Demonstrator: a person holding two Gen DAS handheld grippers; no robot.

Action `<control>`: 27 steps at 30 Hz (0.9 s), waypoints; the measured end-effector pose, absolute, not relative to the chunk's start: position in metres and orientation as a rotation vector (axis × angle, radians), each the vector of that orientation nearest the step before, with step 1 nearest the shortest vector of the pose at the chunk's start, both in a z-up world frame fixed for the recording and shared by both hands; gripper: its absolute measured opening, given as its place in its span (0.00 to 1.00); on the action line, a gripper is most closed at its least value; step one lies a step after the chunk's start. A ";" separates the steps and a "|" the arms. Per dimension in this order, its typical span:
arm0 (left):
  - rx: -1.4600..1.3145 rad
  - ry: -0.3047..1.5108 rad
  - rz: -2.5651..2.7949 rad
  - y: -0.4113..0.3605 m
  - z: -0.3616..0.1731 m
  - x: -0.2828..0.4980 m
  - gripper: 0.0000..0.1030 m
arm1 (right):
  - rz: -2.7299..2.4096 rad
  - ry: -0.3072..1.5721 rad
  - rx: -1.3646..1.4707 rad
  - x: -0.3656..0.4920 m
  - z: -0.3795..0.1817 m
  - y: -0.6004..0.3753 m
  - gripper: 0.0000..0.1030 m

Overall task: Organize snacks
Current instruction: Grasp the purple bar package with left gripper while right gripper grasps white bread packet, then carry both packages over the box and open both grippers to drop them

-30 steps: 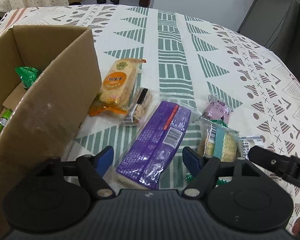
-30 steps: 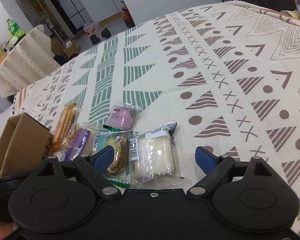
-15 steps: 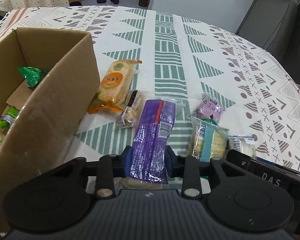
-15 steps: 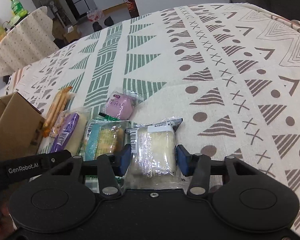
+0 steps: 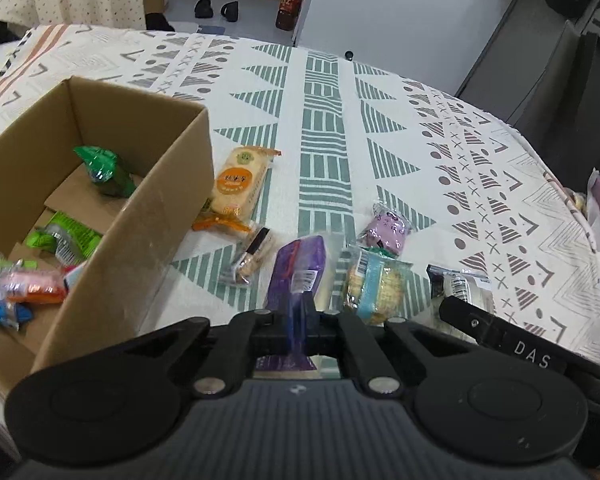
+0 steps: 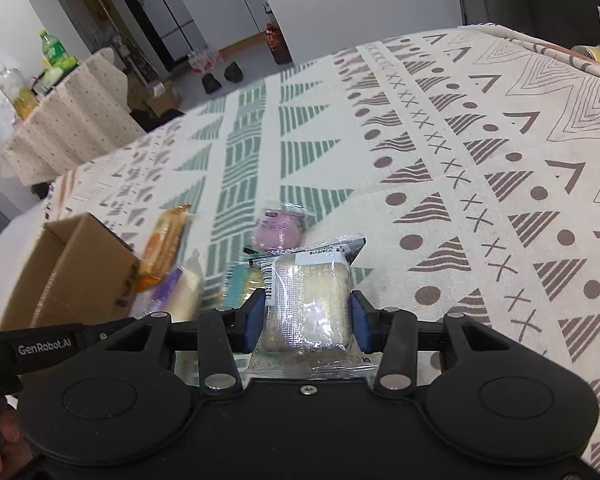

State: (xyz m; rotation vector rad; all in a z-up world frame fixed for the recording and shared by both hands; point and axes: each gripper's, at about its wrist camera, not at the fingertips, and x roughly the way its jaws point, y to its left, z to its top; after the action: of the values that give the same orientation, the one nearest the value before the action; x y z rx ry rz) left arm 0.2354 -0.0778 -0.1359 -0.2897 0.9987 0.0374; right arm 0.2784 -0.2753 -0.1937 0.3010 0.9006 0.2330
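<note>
On the patterned tablecloth (image 5: 324, 168), the left gripper (image 5: 298, 314) was clamped on a purple packet (image 5: 298, 268), whose long axis pointed away from the camera, toward the far edge. The right gripper (image 6: 305, 314) squeezed one clear-wrapped cake (image 6: 306, 292), also lying lengthwise forward. Four other snacks lay loose on the cloth: an orange packet (image 5: 236, 186), a small bar (image 5: 250, 260), a pink sweet (image 5: 388, 228) and a blue-striped biscuit pack (image 5: 374, 286). One open cardboard box (image 5: 140, 220) stood to the left.

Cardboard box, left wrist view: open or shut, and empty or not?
Open and partly filled. The cardboard box has no lid over it, and green snack packets and other wrapped snacks lie on its floor.
</note>
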 end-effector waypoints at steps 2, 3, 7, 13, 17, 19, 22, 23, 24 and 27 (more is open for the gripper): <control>-0.292 0.991 0.040 -0.078 -0.132 0.230 0.00 | 0.240 0.894 0.313 0.274 -0.191 -0.277 0.42; -0.289 0.989 0.044 -0.078 -0.130 0.228 0.00 | 0.243 0.892 0.319 0.271 -0.190 -0.278 0.42; -0.288 0.982 0.050 -0.079 -0.126 0.219 0.00 | 0.255 0.883 0.340 0.263 -0.186 -0.279 0.42; -0.307 1.007 0.034 -0.083 -0.130 0.222 0.05 | 0.251 0.899 0.365 0.256 -0.189 -0.285 0.41; -0.275 1.020 0.036 -0.091 -0.137 0.228 0.40 | 0.240 0.909 0.392 0.254 -0.191 -0.290 0.41; -0.272 1.007 0.039 -0.092 -0.141 0.229 0.48 | 0.235 0.915 0.388 0.255 -0.193 -0.290 0.41; -0.264 1.024 0.039 -0.094 -0.151 0.234 0.48 | 0.233 0.931 0.382 0.258 -0.197 -0.288 0.41; -0.264 1.032 0.040 -0.093 -0.156 0.236 0.48 | 0.232 0.935 0.381 0.258 -0.198 -0.287 0.41; -0.263 1.039 0.044 -0.093 -0.159 0.237 0.48 | 0.233 0.938 0.380 0.259 -0.198 -0.286 0.42; -0.268 1.062 0.051 -0.090 -0.172 0.242 0.48 | 0.235 0.945 0.374 0.262 -0.201 -0.284 0.41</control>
State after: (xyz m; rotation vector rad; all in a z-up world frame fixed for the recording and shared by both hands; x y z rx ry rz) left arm 0.2422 -0.0902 -0.1717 -0.2685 1.0624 0.0514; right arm 0.2622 -0.2840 -0.2006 0.3744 0.9449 0.2349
